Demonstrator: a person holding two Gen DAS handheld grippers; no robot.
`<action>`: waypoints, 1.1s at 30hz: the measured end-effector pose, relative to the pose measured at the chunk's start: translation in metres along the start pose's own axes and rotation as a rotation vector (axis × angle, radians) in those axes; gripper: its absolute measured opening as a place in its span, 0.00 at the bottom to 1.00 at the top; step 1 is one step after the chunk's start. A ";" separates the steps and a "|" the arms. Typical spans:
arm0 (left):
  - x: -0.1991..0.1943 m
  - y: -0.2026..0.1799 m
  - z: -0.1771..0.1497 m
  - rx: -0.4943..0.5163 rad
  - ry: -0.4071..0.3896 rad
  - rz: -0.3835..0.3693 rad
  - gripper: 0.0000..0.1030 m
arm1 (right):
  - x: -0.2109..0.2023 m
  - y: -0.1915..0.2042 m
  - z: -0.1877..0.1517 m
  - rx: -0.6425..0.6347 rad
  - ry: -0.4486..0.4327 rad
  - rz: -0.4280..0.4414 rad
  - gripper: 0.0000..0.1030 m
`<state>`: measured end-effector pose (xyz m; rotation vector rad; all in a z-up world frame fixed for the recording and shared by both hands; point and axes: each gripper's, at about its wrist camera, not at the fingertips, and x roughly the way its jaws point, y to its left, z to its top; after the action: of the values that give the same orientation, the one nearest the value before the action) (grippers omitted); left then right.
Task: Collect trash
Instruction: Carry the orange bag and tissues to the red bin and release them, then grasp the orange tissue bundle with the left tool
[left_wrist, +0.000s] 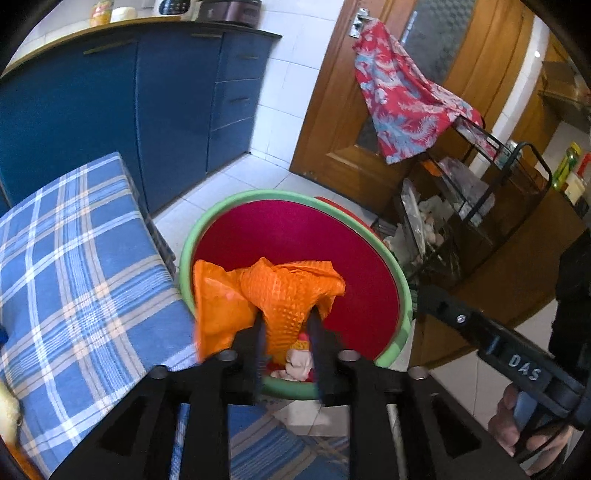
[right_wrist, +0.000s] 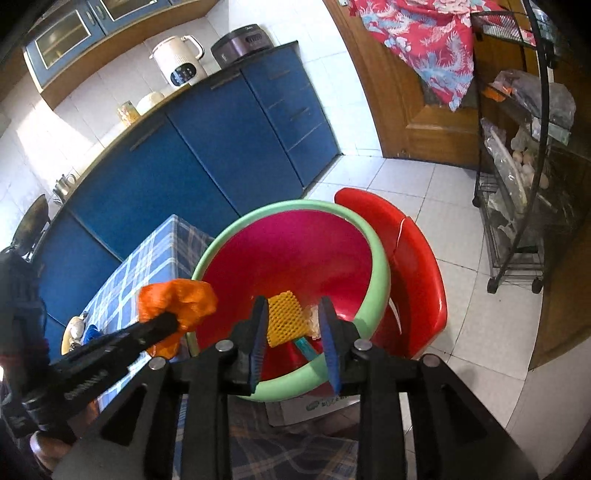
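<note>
A round basin (left_wrist: 192, 240) (right_wrist: 380, 273), green outside and red inside, stands beside the table. My left gripper (left_wrist: 286, 317) is shut on a crumpled orange plastic bag (left_wrist: 280, 288) and holds it over the basin's near rim; the bag also shows in the right wrist view (right_wrist: 177, 299). My right gripper (right_wrist: 293, 306) is open and empty above the basin. Below it lie a yellow foam net (right_wrist: 284, 321), a teal strip (right_wrist: 304, 347) and a clear wrapper (right_wrist: 312, 317). Pale crumpled trash (left_wrist: 299, 363) lies in the basin's bottom.
A blue plaid tablecloth (left_wrist: 74, 266) covers the table at left. A red plastic chair (right_wrist: 417, 280) stands behind the basin. Blue cabinets (right_wrist: 221, 147) line the wall. A black wire rack (right_wrist: 524, 177) with bags stands at right, near a wooden door (left_wrist: 332, 122) with a red cloth.
</note>
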<state>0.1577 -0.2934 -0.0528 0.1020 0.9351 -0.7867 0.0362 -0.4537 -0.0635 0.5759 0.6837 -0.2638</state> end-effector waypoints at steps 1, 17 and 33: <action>-0.001 -0.001 -0.001 0.004 -0.003 0.005 0.43 | -0.003 0.001 0.000 -0.002 -0.004 0.003 0.30; -0.045 0.018 -0.014 -0.038 -0.045 0.078 0.44 | -0.027 0.017 -0.006 -0.022 -0.033 0.045 0.32; -0.116 0.074 -0.050 -0.203 -0.111 0.242 0.44 | -0.039 0.059 -0.030 -0.082 -0.003 0.120 0.42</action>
<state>0.1315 -0.1545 -0.0146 -0.0063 0.8733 -0.4664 0.0162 -0.3867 -0.0321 0.5357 0.6516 -0.1236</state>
